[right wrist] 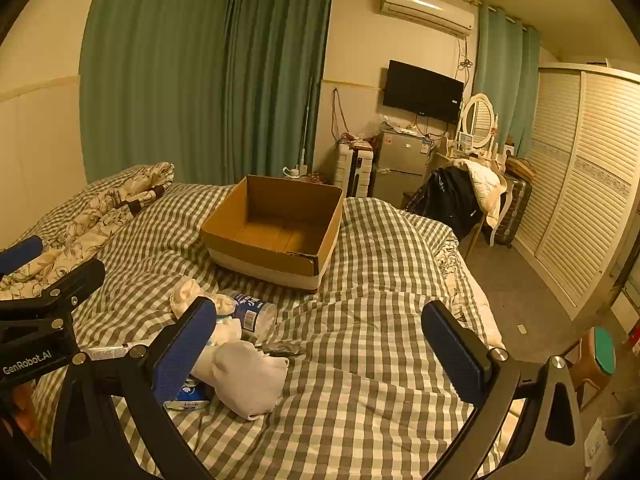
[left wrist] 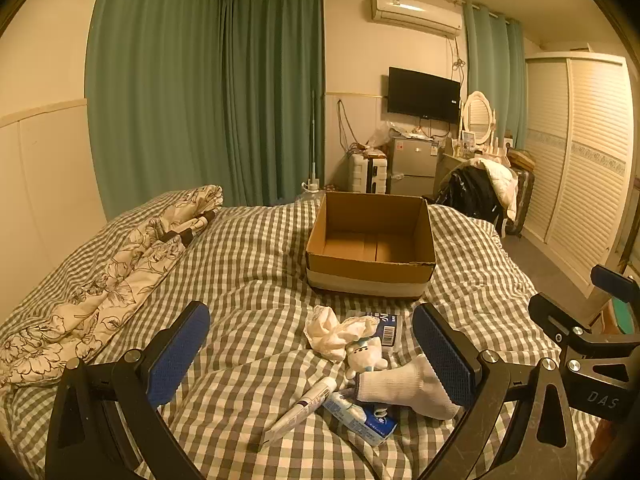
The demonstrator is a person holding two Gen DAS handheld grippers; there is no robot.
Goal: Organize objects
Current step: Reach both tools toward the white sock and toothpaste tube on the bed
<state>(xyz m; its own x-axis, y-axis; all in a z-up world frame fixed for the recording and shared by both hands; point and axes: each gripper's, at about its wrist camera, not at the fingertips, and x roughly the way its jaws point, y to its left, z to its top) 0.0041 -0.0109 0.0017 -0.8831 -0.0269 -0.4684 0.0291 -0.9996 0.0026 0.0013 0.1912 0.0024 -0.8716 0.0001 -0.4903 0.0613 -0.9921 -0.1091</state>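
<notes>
Both grippers gape over the sock [left wrist: 404, 390]; cardboard box [left wrist: 370, 276] beyond.

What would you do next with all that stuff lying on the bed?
Probably lower the open left gripper onto the white sock and close on it. The sock lies nearest, between the fingers, on top of the pile, while the cardboard box behind stands empty. The right gripper is open too, over bare bedding.

Green curtains [left wrist: 208, 92], wall television [left wrist: 423, 95], louvered wardrobe [left wrist: 580, 168].
</notes>
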